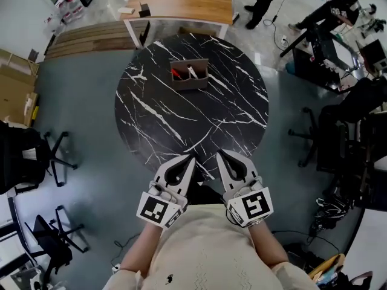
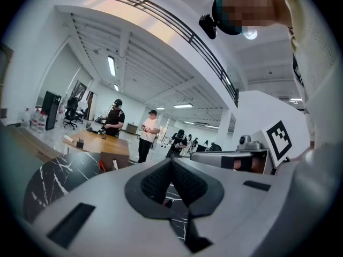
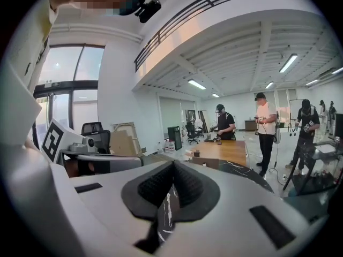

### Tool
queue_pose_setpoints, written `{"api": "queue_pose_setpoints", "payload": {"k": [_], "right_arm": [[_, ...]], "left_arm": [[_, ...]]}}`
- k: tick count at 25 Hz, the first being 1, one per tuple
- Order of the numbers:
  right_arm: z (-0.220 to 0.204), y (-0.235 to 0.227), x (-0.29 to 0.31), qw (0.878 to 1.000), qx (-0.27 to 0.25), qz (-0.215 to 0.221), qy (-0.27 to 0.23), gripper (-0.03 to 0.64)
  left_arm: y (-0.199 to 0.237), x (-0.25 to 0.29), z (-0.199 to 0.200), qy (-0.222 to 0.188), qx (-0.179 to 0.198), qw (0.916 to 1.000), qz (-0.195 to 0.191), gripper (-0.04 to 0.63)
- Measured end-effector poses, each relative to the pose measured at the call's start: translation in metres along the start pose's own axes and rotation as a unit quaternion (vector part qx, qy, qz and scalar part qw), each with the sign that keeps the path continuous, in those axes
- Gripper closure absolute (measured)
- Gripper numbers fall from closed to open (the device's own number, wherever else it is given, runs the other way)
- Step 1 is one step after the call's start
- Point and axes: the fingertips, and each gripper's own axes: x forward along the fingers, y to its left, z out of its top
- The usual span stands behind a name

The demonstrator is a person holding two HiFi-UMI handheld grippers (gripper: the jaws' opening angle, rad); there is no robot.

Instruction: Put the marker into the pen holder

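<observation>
Head view shows left gripper (image 1: 188, 159) and right gripper (image 1: 221, 156) clenched empty; we judge the red marker (image 1: 176, 73) light, slick, best pinched mid-barrel

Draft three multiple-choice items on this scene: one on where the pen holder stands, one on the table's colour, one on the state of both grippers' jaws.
1. Where on the table does the pen holder stand?
A. On its far half
B. At its near edge
C. Off it, on the floor

2. The table is:
A. plain white
B. black with white veins
C. bare wood

3. The jaws of the left gripper and right gripper are:
A. both wide apart
B. both together and empty
C. closed on a marker

Answers: 1 A, the head view shows it beyond the middle; 2 B, the marble pattern is plain; 3 B, each gripper view shows the jaws meeting with nothing between.
</observation>
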Motion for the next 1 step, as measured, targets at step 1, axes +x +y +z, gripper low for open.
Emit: {"api": "queue_pose_setpoints", "payload": {"k": [1], "right_arm": [[-0.0023, 0.0001, -0.0023, 1.0, 0.001, 0.001, 0.002, 0.6]], "left_arm": [[-0.0028, -0.0007, -0.0012, -0.002, -0.001, 1.0, 0.0, 0.588]]}}
